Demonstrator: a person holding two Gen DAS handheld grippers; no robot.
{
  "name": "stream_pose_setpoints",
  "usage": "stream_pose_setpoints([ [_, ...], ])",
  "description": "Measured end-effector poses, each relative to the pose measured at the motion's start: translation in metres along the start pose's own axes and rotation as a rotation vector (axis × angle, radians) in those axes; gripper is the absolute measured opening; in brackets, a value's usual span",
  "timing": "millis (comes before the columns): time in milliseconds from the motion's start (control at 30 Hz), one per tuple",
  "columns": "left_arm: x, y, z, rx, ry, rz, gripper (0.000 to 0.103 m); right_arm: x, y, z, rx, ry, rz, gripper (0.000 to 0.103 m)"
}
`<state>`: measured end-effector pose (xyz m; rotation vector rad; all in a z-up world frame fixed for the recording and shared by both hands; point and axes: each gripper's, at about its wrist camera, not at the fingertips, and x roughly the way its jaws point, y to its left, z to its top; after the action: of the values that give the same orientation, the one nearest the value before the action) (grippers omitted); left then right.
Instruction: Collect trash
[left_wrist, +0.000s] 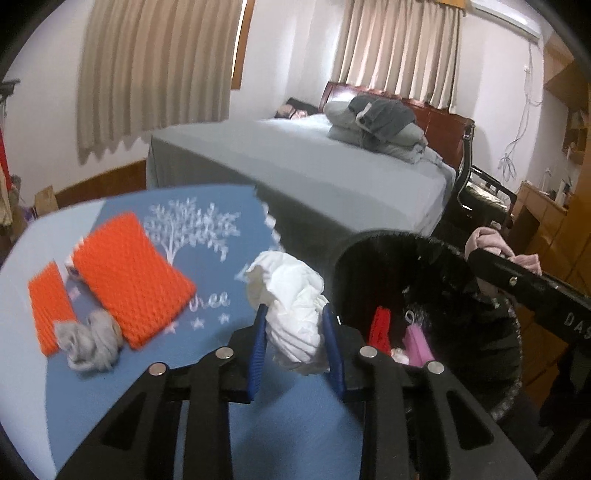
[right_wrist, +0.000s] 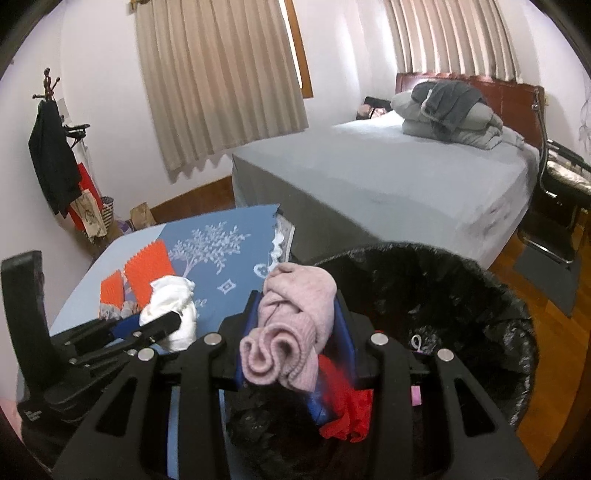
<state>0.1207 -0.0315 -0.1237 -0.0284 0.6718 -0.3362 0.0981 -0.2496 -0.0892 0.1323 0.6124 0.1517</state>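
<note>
Left tool (left_wrist: 295, 325) over blue tablecloth (left_wrist: 207, 387); grey bed (left_wrist: 314, 162) behind.

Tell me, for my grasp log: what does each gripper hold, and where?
Left gripper: crumpled white tissue, pinched across its middle. Right gripper: rolled pink knitted cloth, clamped mid-bundle.

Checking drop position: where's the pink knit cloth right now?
Right wrist view: pink knit cloth is clamped in the right gripper, at the near rim of the black-lined bin.
</note>
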Motion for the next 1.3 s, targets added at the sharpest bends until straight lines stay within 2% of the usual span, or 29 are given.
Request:
stream_pose_setpoints([
  [333, -0.014, -0.050, 0.043, 0.074, -0.088, -0.095, 0.029, -0.032, -0.028, 0.015, 0.015, -0.061, -0.064, 0.037],
  [467, -0.006, -0.073, 0.052, 0.104, -0.096, -0.138, 0.029, -0.041, -0.044, 0.014, 0.025, -0.069, -0.101, 0.037],
  [800, 0.018, -0.119, 0.052, 0.171, -0.075, -0.214, 0.031, -0.043, -0.085, 0.009, 0.056, -0.068, -0.171, 0.039],
  [833, 0.020, -0.121, 0.052, 0.175, -0.070, -0.226, 0.033, -0.044, -0.087, 0.008, 0.058, -0.070, -0.179, 0.042],
  [867, 0.023, -0.123, 0.053, 0.180, -0.060, -0.232, 0.040, -0.044, -0.090, 0.008, 0.061, -0.072, -0.187, 0.047],
  [933, 0.023, -0.126, 0.052, 0.181, -0.058, -0.241, 0.051, -0.044, -0.095, 0.008, 0.065, -0.082, -0.201, 0.066],
  [1000, 0.023, -0.124, 0.051, 0.183, -0.059, -0.236, 0.064, -0.047, -0.097, 0.008, 0.067, -0.097, -0.215, 0.074],
  [1100, 0.020, -0.118, 0.052, 0.173, -0.063, -0.217, 0.070, -0.052, -0.099, 0.008, 0.070, -0.119, -0.240, 0.090],
  [1200, 0.013, -0.103, 0.050, 0.149, -0.076, -0.178, 0.080, -0.054, -0.099, 0.008, 0.080, -0.127, -0.241, 0.096],
  [1300, 0.006, -0.085, 0.049, 0.130, -0.080, -0.133, 0.084, -0.055, -0.096, 0.009, 0.088, -0.130, -0.225, 0.097],
])
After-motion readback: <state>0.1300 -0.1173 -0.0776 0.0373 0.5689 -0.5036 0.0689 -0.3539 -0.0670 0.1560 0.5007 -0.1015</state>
